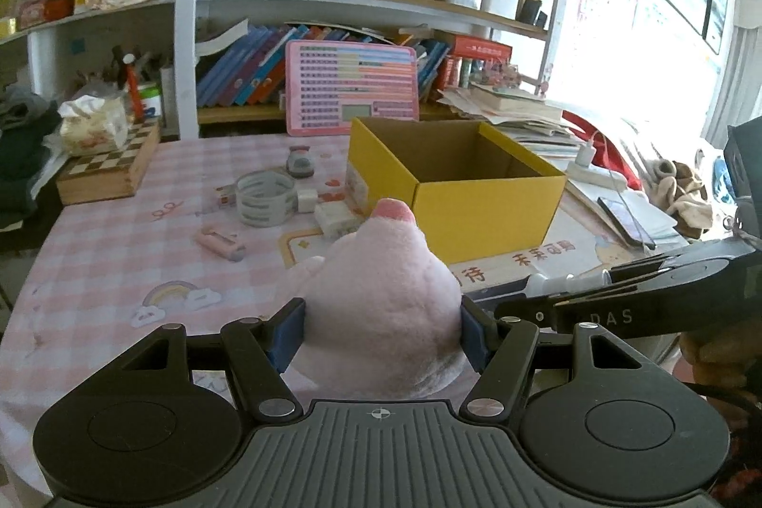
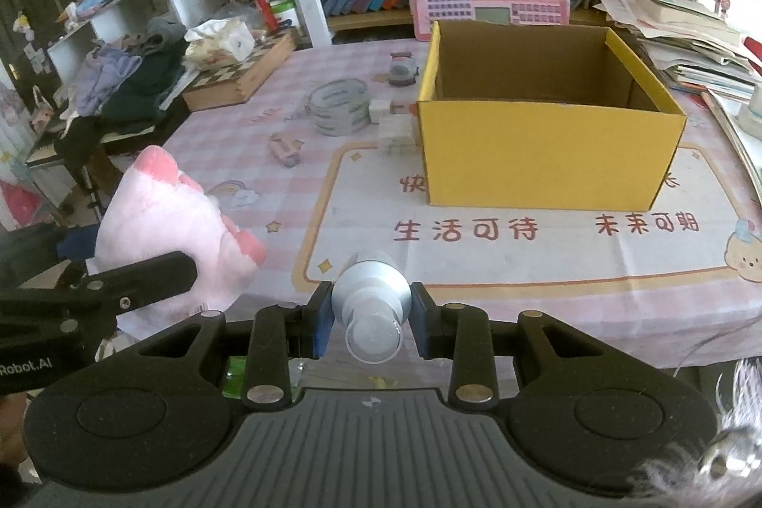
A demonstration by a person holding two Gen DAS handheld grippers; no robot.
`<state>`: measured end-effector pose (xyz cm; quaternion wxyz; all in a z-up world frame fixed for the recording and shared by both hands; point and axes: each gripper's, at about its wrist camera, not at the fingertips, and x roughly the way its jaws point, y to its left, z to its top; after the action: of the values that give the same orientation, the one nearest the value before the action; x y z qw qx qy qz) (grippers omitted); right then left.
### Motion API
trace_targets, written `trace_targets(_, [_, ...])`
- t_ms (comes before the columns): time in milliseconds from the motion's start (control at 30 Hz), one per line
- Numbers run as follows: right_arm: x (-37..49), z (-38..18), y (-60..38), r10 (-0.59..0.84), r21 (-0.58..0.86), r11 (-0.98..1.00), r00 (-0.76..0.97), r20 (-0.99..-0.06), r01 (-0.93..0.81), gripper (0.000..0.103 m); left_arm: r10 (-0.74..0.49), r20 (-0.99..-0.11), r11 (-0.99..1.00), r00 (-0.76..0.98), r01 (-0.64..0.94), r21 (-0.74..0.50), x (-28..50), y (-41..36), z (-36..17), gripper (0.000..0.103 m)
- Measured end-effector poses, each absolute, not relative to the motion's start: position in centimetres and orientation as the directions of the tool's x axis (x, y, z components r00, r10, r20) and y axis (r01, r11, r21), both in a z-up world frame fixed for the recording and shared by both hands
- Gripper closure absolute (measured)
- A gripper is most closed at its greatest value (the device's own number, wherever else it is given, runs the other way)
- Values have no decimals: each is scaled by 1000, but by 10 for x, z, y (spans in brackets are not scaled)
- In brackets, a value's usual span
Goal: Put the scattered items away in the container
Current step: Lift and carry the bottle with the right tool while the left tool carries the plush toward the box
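Note:
My left gripper (image 1: 381, 334) is shut on a pink plush toy (image 1: 381, 284), held above the table in front of the open yellow box (image 1: 476, 213). The right wrist view catches the plush toy (image 2: 176, 222) at the left. My right gripper (image 2: 370, 320) is shut on a silver spray bottle (image 2: 371, 293) with a clear cap, short of the yellow box (image 2: 547, 155). The box looks empty. Left of it on the pink checked cloth lie a tape roll (image 1: 264, 198), a small pink gadget (image 1: 220, 244), white blocks (image 1: 335, 217) and a small grey jar (image 1: 300, 163).
A chessboard box (image 1: 109, 170) with a tissue pack stands at the table's left. A pink keyboard toy (image 1: 352, 86) leans against bookshelves behind the box. Papers, a phone (image 1: 624, 220) and a power strip crowd the right side. Clothes pile on a chair at far left.

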<state>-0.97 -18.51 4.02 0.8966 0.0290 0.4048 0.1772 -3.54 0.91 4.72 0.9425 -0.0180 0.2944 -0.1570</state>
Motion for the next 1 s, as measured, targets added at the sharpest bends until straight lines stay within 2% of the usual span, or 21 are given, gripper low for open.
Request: trace_targets(1000, [25,32,-260,231,200,972,649,-725,-122,72,-446,-563,871,696,483,-92,27,-70,42,37])
